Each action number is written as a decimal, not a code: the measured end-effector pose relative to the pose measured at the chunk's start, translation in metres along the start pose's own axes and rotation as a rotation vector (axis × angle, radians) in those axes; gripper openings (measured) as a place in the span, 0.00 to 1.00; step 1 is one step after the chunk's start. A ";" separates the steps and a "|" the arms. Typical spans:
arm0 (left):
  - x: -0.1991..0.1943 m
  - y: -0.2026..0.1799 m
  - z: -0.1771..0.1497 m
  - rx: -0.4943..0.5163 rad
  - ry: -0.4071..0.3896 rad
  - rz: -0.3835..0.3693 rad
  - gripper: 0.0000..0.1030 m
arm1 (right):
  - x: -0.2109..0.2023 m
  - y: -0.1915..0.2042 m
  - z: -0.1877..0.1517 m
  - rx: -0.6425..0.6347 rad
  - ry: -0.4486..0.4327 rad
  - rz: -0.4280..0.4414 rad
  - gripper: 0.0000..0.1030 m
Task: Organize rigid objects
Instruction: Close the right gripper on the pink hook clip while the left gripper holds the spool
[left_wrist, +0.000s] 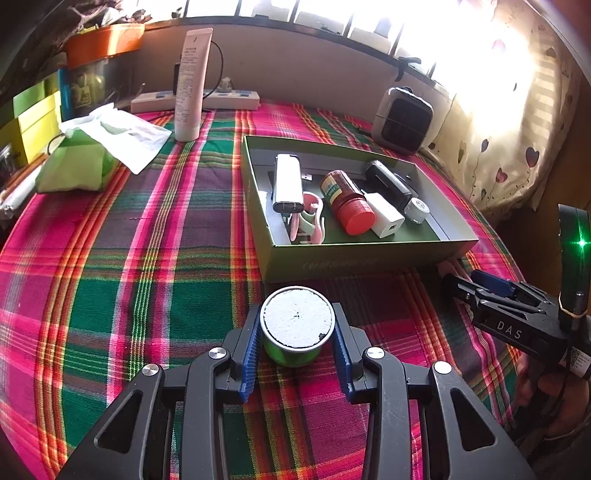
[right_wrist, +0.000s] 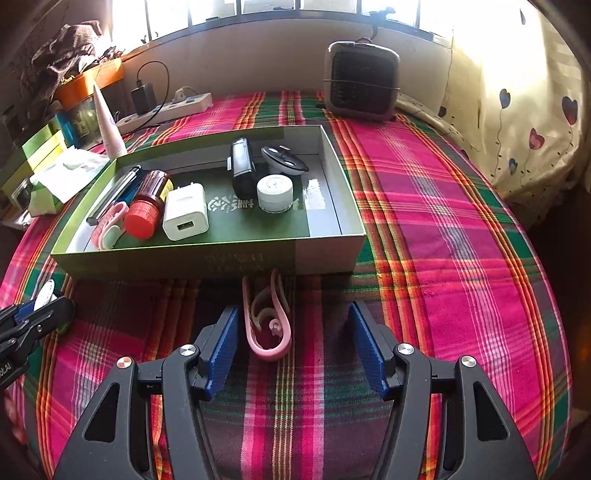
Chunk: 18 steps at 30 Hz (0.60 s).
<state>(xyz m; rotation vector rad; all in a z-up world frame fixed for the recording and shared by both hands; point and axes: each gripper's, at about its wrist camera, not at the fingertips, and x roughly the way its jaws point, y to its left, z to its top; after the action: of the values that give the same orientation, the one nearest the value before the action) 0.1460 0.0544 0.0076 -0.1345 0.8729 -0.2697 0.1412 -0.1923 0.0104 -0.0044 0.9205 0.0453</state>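
A: Item one. Left gripper (left_wrist: 297, 345), jaws clenched on a green tin (left_wrist: 295, 332) with a pale round lid, pads pressed to both its sides. Location: just in front of the near wall of the green box (left_wrist: 369, 258), over the plaid cloth (left_wrist: 147, 277). Whether the tin rests on the cloth or is lifted clear, I cannot tell.

B: And item two?

A: Right gripper (right_wrist: 293, 347), jaws released and spread wide. Between them, touching neither pad, lies a pink clip (right_wrist: 267, 321), flat on the cloth, its far end reaching close to the box's near wall.

B: Contents of the box?

A: Red-capped bottle (right_wrist: 146, 206), white charger (right_wrist: 184, 214), white jar (right_wrist: 275, 194), black device (right_wrist: 242, 171), a silver lighter (left_wrist: 288, 184), a second pink clip (right_wrist: 109, 225) at the box's left end. The right end of the box floor is bare.

B: Step in hand?

A: By my reading, collection is well along: two loose pieces remain outside the box, one already gripped, one bracketed but not taken.

B: Next move calls for?

A: For the tin, a lift high enough to clear the near wall, then a release over a bare patch of floor, so it does not land on the charger. For the clip, the jaws must close squarely; it is thin and low, so the pads may need to drop nearly to the cloth.
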 end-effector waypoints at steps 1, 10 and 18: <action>0.000 0.000 0.000 0.002 0.000 0.001 0.32 | 0.000 0.000 0.000 -0.002 0.000 0.002 0.58; 0.000 0.000 -0.001 0.012 -0.003 0.013 0.32 | -0.001 -0.003 0.000 -0.002 -0.005 0.016 0.51; 0.000 0.000 -0.001 0.014 -0.004 0.027 0.29 | -0.005 -0.009 -0.001 0.015 -0.014 0.028 0.30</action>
<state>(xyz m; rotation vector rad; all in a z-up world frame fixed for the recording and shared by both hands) 0.1454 0.0548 0.0072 -0.1100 0.8686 -0.2502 0.1376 -0.2020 0.0133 0.0224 0.9073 0.0645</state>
